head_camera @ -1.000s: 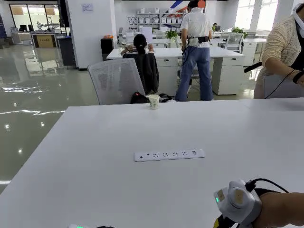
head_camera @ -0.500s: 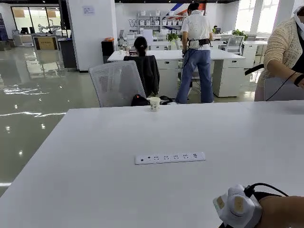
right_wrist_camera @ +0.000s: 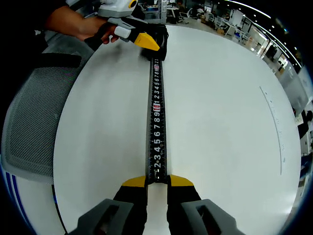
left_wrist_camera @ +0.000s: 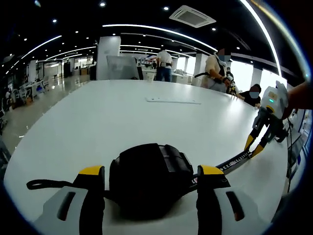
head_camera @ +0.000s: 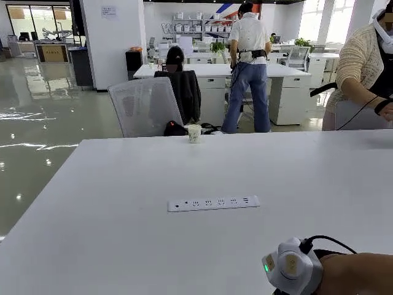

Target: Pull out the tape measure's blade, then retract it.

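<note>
A black tape measure case (left_wrist_camera: pixel 151 188) sits on the white table (left_wrist_camera: pixel 122 112), and my left gripper (left_wrist_camera: pixel 151 171) is shut on it. Its black blade (left_wrist_camera: pixel 234 160) runs out to the right, low over the table, to my right gripper (left_wrist_camera: pixel 254 147). In the right gripper view the numbered blade (right_wrist_camera: pixel 156 112) stretches straight from my right gripper (right_wrist_camera: pixel 157 182), which is shut on its end, up to the case (right_wrist_camera: pixel 159 41) in my left gripper (right_wrist_camera: pixel 146 40). A hand (right_wrist_camera: pixel 78 22) holds that gripper.
A white power strip (head_camera: pixel 213 203) lies mid-table and a paper cup (head_camera: pixel 194 133) stands at the far edge. A grey mesh chair (right_wrist_camera: pixel 29 127) sits beside the near table edge. Past the table are another chair (head_camera: pixel 147 106), desks and several people.
The head camera has shifted slightly. The hand with the gripper at the lower right of the head view has edged a little to the left.
</note>
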A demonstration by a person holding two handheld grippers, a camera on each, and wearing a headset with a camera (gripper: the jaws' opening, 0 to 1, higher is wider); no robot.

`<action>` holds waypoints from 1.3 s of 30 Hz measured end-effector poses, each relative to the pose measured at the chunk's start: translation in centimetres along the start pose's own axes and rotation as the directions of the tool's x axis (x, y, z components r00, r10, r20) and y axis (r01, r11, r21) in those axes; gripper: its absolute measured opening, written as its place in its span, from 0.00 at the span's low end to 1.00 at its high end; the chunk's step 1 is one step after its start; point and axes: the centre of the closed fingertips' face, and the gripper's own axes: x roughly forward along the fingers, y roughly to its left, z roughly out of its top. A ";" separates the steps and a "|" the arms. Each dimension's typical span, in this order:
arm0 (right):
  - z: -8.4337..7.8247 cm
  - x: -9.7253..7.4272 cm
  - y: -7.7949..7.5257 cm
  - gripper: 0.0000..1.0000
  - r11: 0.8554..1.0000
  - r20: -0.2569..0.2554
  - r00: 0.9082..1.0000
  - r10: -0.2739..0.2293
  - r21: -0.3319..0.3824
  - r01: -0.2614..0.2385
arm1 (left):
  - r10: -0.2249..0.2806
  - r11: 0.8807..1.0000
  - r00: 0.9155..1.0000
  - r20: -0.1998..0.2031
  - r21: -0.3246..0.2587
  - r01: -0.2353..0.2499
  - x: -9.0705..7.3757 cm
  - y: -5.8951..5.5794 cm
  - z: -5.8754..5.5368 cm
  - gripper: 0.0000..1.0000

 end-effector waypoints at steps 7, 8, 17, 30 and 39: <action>0.0 0.0 -0.1 0.11 0.999 0.004 1.000 0.003 0.042 -0.003 | 0.029 0.999 1.000 -0.009 -0.016 -0.029 0.0 -0.1 -0.1 0.66; 0.1 0.0 -0.1 0.11 0.999 0.005 1.000 0.003 0.043 -0.004 | 0.036 0.999 0.999 -0.006 -0.028 -0.036 0.0 0.1 -0.1 0.65; 0.0 0.0 -0.1 0.11 0.997 0.001 1.000 -0.005 0.071 0.005 | 0.042 0.998 0.999 -0.022 -0.036 -0.043 0.0 0.1 0.0 0.63; 0.3 0.0 -0.3 0.11 0.994 -0.002 1.000 0.000 0.112 0.000 | 0.036 0.999 0.998 -0.046 -0.032 -0.037 0.1 0.1 -0.2 0.62; 0.6 0.2 -0.2 0.12 0.994 -0.028 1.000 -0.006 0.107 0.009 | 0.031 0.999 0.998 -0.055 -0.035 -0.033 0.2 0.1 -0.3 0.62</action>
